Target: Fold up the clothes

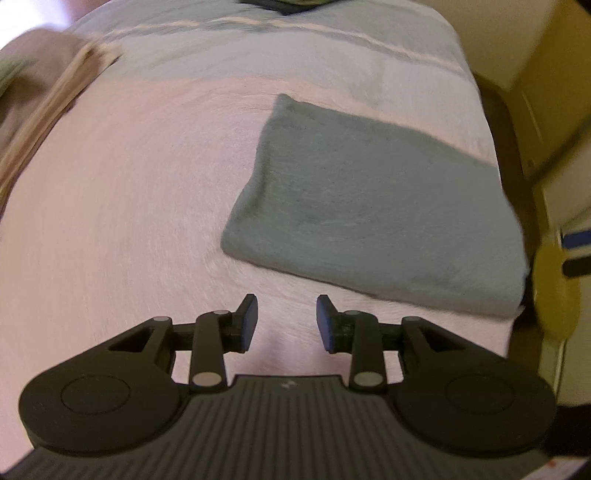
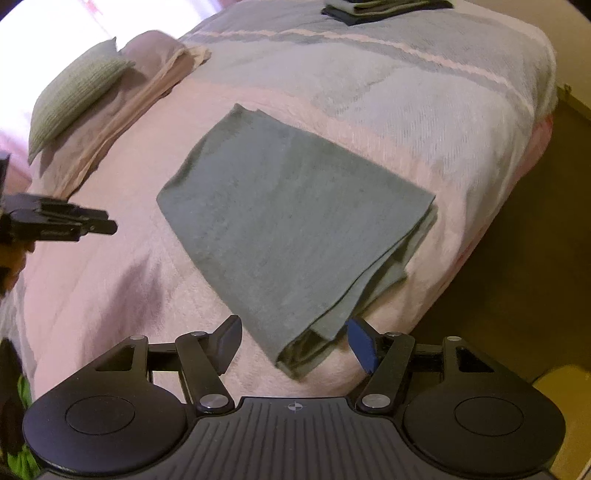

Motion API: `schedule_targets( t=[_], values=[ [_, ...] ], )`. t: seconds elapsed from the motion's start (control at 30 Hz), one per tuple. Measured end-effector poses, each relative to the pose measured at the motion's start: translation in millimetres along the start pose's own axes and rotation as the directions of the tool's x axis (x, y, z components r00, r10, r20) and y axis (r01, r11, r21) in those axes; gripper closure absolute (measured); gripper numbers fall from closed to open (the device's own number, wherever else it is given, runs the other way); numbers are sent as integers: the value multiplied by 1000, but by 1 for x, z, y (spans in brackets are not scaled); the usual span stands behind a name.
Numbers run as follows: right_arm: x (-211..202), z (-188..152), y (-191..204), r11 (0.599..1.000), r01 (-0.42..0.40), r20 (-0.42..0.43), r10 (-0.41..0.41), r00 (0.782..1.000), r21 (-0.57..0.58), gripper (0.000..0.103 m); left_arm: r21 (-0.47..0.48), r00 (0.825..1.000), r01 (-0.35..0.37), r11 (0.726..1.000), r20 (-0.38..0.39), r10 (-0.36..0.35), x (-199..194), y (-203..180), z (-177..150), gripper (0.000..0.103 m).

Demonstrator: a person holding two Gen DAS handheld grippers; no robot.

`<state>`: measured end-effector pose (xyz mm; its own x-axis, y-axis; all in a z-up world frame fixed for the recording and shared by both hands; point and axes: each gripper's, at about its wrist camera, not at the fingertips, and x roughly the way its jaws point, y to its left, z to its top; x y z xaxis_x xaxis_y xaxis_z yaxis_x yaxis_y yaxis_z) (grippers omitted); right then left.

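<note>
A grey-green towel lies folded into a rectangle on the pink bed cover, its layered open edges towards the bed's right side. My right gripper stands open over the towel's near corner; the corner lies between the fingers and neither pad touches it. My left gripper is open with nothing between its fingers, over bare cover to the left of the towel's near edge. It also shows side-on as the left gripper at the left edge of the right wrist view.
A green pillow and folded mauve bedding lie at the far left. A dark stack of folded clothes sits at the far end. The bed drops off to the floor on the right, beside a blurred yellow object.
</note>
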<state>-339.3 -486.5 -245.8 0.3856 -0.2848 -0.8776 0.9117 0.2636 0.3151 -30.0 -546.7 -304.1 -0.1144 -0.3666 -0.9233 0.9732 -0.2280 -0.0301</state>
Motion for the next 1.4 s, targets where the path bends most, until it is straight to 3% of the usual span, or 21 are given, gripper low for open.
schedule_targets(
  t=[0.2,0.33,0.43,0.57,0.7,0.9,1.1,1.17,1.3,1.4],
  values=[
    [0,36,-12,990,-53,-66,45,997,-133,42,-260,1000,-18,966,2,19,-14,-16,-18,71],
    [1,51,-15,977,-74,-77,59,995,-202,42,-369,999,-30,929,18,40,-21,-23,-31,70],
    [-1,50,-15,973,-78,-73,63,995,-219,42,-398,998,-38,917,23,52,-25,-29,-41,68],
    [-9,41,-12,973,-58,-46,49,998,-224,42,-382,997,-35,924,48,58,-29,-35,-50,62],
    [-16,27,-15,986,-59,-35,54,998,-155,42,-360,996,-50,932,51,73,-32,-39,-57,61],
    [-4,0,-41,994,-96,-14,97,995,48,41,-364,997,-24,931,63,51,-26,-44,-58,58],
    [36,-17,-78,930,-202,43,198,979,307,33,-267,999,2,964,33,7,0,-75,-47,54],
    [50,-22,-89,907,-241,87,224,971,345,33,-246,1000,3,969,24,3,14,-81,-41,52],
    [65,-15,-118,871,-275,221,198,955,407,33,-229,1000,-6,973,4,7,46,-79,-24,52],
    [77,4,-142,867,-296,274,195,942,400,33,-195,1000,-8,981,14,11,61,-74,-6,52]
  ],
)
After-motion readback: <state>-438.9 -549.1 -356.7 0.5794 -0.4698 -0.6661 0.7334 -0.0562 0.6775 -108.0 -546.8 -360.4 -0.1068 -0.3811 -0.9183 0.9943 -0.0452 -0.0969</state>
